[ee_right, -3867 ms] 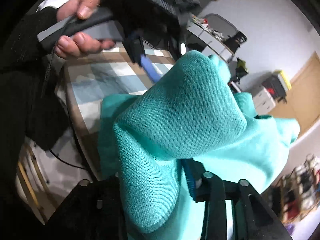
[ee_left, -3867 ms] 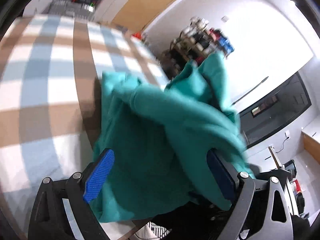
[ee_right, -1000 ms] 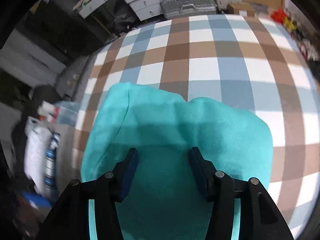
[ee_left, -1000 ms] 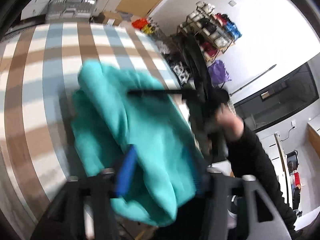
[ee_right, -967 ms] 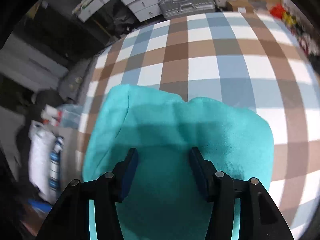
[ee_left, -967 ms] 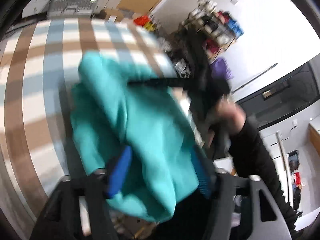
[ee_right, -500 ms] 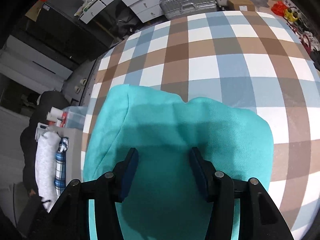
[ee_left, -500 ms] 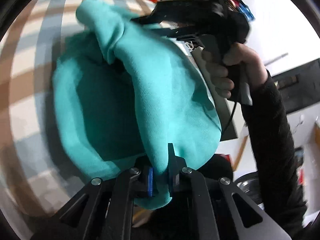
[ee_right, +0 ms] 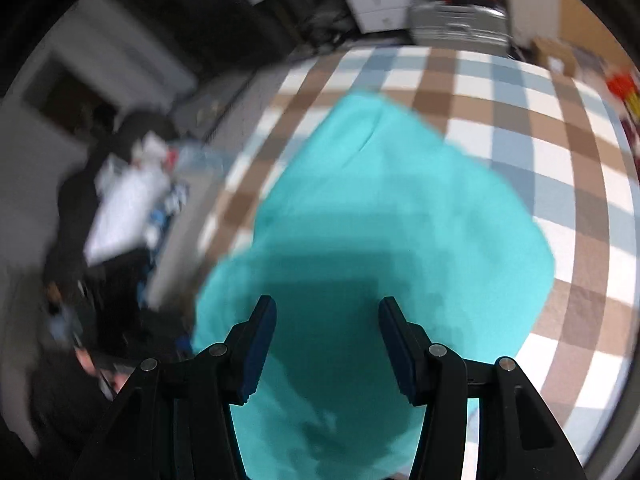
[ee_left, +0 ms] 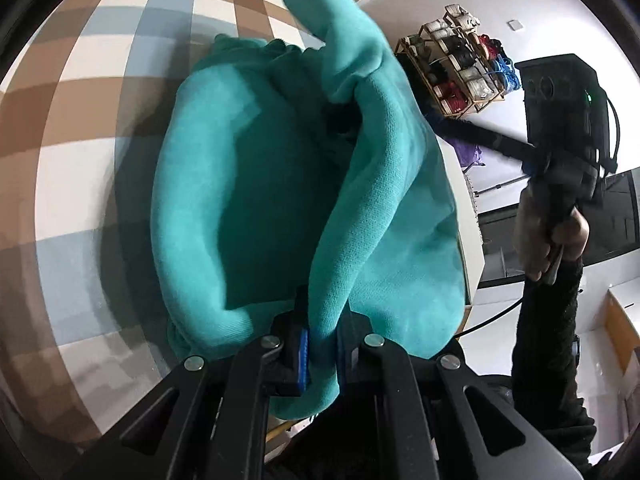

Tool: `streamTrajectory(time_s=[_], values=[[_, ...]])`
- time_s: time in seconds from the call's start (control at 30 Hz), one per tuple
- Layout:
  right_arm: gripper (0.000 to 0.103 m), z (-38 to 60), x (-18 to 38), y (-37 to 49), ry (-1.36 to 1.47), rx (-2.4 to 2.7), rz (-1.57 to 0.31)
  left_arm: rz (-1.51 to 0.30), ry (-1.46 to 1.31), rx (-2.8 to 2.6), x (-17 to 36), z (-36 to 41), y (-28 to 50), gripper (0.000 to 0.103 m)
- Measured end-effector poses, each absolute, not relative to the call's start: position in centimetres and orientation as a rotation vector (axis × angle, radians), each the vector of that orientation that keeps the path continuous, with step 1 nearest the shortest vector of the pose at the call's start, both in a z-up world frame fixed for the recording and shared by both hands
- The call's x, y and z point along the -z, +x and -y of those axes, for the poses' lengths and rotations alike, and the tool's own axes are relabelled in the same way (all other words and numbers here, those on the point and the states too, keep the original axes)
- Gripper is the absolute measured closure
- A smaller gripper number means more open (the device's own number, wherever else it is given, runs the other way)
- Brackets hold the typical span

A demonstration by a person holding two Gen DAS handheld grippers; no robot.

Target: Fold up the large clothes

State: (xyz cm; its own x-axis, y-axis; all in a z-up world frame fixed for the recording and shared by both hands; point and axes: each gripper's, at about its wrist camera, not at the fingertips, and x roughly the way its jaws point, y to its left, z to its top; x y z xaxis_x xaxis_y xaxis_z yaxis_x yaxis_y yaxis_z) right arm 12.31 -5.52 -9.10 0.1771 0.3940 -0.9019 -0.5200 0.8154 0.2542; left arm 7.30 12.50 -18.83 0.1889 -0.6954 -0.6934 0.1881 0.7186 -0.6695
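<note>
A teal knit garment (ee_left: pixel 260 184) lies bunched near the edge of the checked tablecloth (ee_left: pixel 80 80). My left gripper (ee_left: pixel 320 344) is shut on a thick fold of it and holds that fold raised above the rest. In the right wrist view the same garment (ee_right: pixel 392 216) spreads below my right gripper (ee_right: pixel 328 344), which is open and empty above it, blue pads apart. The right gripper's handle and the hand on it (ee_left: pixel 560 200) show in the left wrist view, off to the right of the garment.
The checked cloth (ee_right: pixel 560 128) covers the table beyond the garment. A shelf rack (ee_left: pixel 464 76) stands by the white wall. Drawers and a suitcase (ee_right: pixel 456 20) stand past the table's far edge. A pile of white things (ee_right: pixel 124 204) lies left of the table.
My left gripper has closed on a fold of the garment and raised it. My right gripper has pulled back and swung, its view now blurred; it stays open.
</note>
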Motion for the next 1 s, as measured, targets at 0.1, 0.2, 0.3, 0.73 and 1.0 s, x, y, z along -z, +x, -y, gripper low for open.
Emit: streamTrajectory(time_s=[0.1, 0.2, 0.3, 0.73, 1.0], values=[[0.047, 3.5, 11.1, 12.3, -0.214, -0.6, -1.233, -1.232, -0.533, 0.629, 19.3, -13.8, 6.8, 0.096], [0.044, 2.1, 11.5, 12.8, -0.264, -0.569, -1.251, -1.207, -0.471, 0.575, 17.7, -14.3, 5.9, 0.095], [0.044, 1.4, 11.9, 13.2, -0.296, -0.545, -1.271, -1.16, -0.366, 0.494, 14.8, -13.9, 4.6, 0.095], [0.054, 4.8, 11.1, 14.2, -0.023, -0.588, -1.298, -1.191, -0.334, 0.475, 18.7, -7.9, 7.0, 0.098], [0.082, 4.8, 6.4, 15.7, -0.034, -0.632, -1.172, -1.095, -0.59, 0.578, 21.9, -12.5, 7.3, 0.103]])
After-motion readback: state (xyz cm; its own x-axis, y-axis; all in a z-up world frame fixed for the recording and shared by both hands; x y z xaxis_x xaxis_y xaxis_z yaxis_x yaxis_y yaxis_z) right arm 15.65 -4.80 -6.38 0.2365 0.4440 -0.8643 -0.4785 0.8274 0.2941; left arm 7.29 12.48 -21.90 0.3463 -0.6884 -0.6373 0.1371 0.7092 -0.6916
